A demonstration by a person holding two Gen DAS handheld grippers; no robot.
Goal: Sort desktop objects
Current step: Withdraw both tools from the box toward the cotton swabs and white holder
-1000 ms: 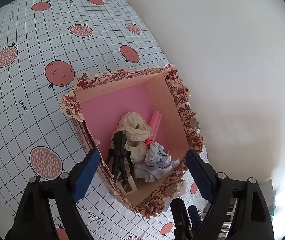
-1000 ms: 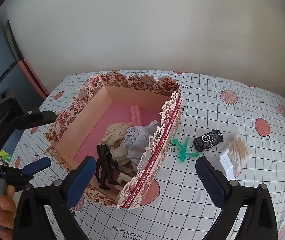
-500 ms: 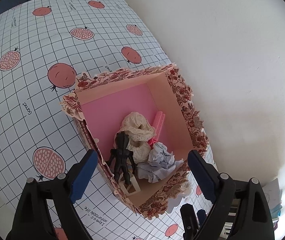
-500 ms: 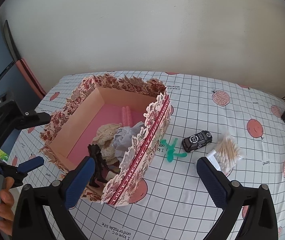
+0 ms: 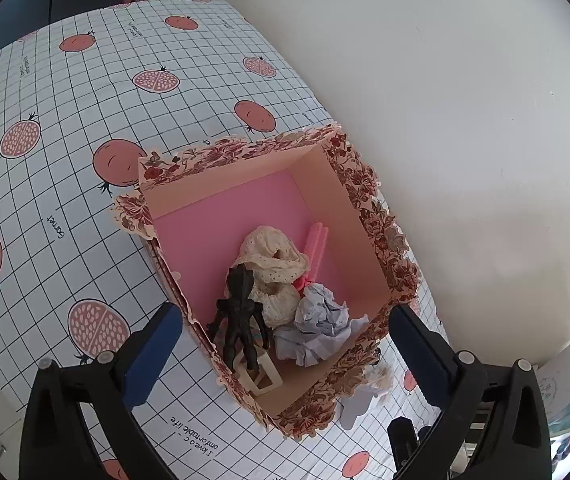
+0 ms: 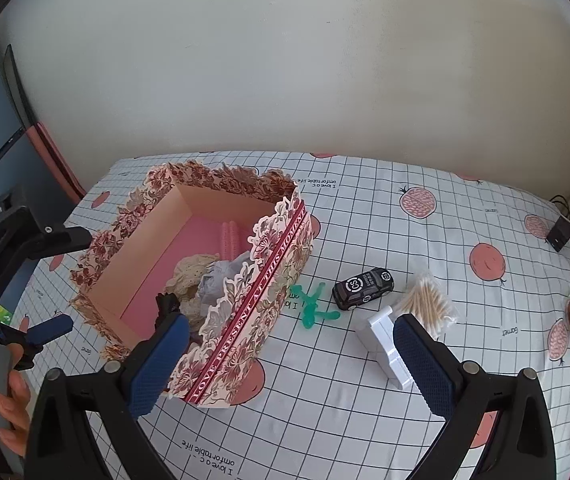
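- Sitting on the checked, fruit-printed surface [image 6: 365, 400], the floral box [image 5: 365, 208] already contains a black figure [image 5: 239, 312], a cream lace piece [image 5: 273, 256], crumpled pale paper [image 5: 317, 324] and a pink ribbed item [image 5: 315, 240].
- Lying outside it, to its right in the right wrist view: a green toy figure [image 6: 311, 308], black toy car [image 6: 363, 288], cotton swab pack [image 6: 425, 304] and white plastic piece [image 6: 381, 340].
- The left claw [image 5: 285, 328] is opening wide above the box's near end, gripping nothing.
- The right claw [image 6: 285, 356] stands wide apart, empty, near the box's side wall.
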